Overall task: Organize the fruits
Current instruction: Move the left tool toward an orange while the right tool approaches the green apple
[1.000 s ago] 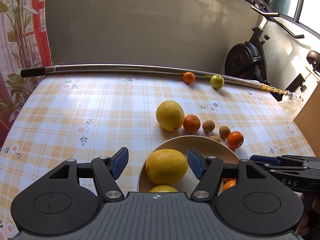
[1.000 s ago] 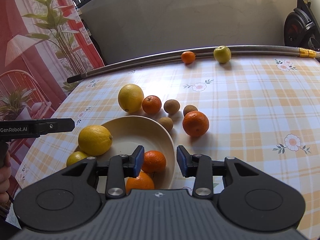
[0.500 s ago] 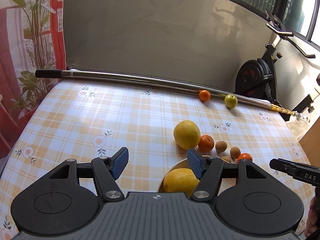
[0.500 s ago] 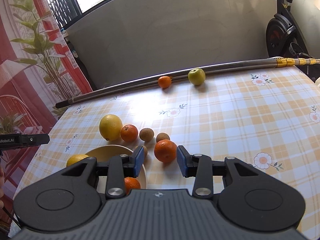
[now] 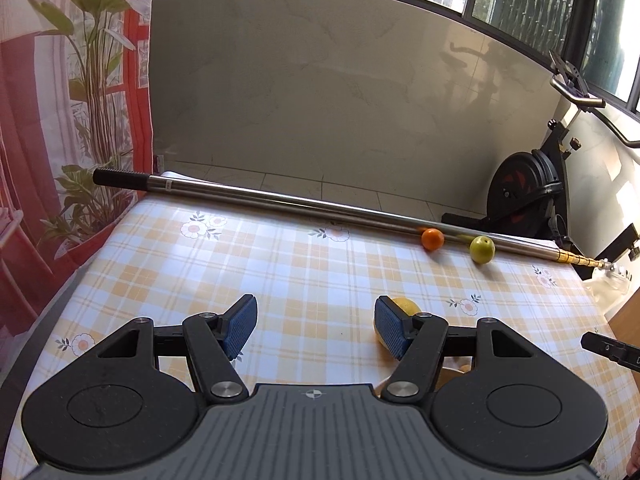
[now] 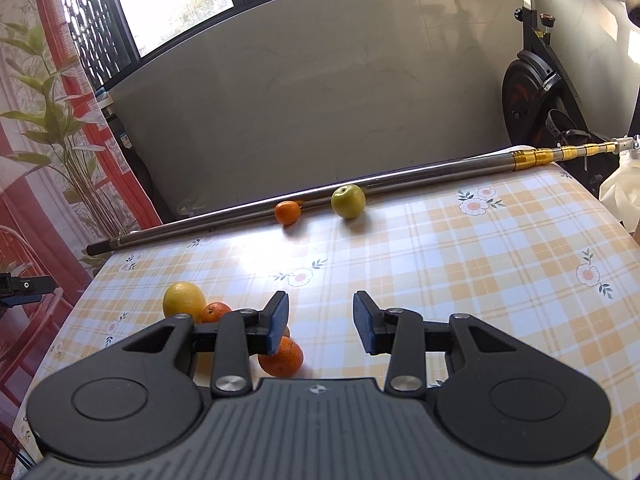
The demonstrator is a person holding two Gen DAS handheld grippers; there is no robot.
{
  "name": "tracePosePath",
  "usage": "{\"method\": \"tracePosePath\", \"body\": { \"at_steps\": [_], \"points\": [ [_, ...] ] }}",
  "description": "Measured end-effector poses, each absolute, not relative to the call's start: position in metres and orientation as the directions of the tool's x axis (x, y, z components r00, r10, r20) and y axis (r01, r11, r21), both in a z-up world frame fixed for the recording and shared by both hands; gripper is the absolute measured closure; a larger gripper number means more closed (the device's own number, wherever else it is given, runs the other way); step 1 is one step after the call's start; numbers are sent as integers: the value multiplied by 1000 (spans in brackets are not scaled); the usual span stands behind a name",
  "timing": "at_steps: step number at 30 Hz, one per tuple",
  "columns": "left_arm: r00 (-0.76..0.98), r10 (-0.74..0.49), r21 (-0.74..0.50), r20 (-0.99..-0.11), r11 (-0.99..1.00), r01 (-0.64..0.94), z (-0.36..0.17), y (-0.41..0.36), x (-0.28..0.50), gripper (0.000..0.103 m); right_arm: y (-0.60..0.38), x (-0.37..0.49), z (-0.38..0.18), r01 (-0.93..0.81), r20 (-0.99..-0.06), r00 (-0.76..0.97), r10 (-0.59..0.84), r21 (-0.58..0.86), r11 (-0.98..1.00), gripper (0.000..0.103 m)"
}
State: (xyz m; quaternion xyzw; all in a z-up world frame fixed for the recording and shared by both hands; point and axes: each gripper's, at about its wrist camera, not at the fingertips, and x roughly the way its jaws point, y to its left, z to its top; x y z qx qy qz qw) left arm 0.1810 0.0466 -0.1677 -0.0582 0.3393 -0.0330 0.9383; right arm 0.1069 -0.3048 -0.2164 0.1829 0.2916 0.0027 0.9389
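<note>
STEP: between picks, both empty | left hand-held gripper (image 5: 316,326) jaws apart | right hand-held gripper (image 6: 320,322) jaws apart | NEXT: likely green apple (image 6: 348,201), twelve o'clock by far pole (image 6: 400,176), beside small orange (image 6: 287,213); needs long reach across desk (image 6: 500,264)

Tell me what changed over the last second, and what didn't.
Both grippers pulled back and lifted away from the plate, which has slid out of both views. Nothing was grasped or released: the left gripper and right gripper are open and empty as before. The fruit stayed put: the green apple and small orange by the pole, the yellow citrus on the table.
</note>
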Motion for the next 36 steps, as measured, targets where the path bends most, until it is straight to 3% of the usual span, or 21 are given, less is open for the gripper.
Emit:
{"method": "tracePosePath", "body": {
  "at_steps": [19, 36],
  "points": [
    [778, -124, -105, -617, 992, 75, -157, 30, 217, 35, -307, 137, -212, 61, -548, 827, 126, 310, 949, 63],
    [729, -308, -133, -611, 948, 289, -178, -72, 319, 34, -335, 210, -224, 45, -554, 826, 103, 248, 968, 63]
  ]
}}
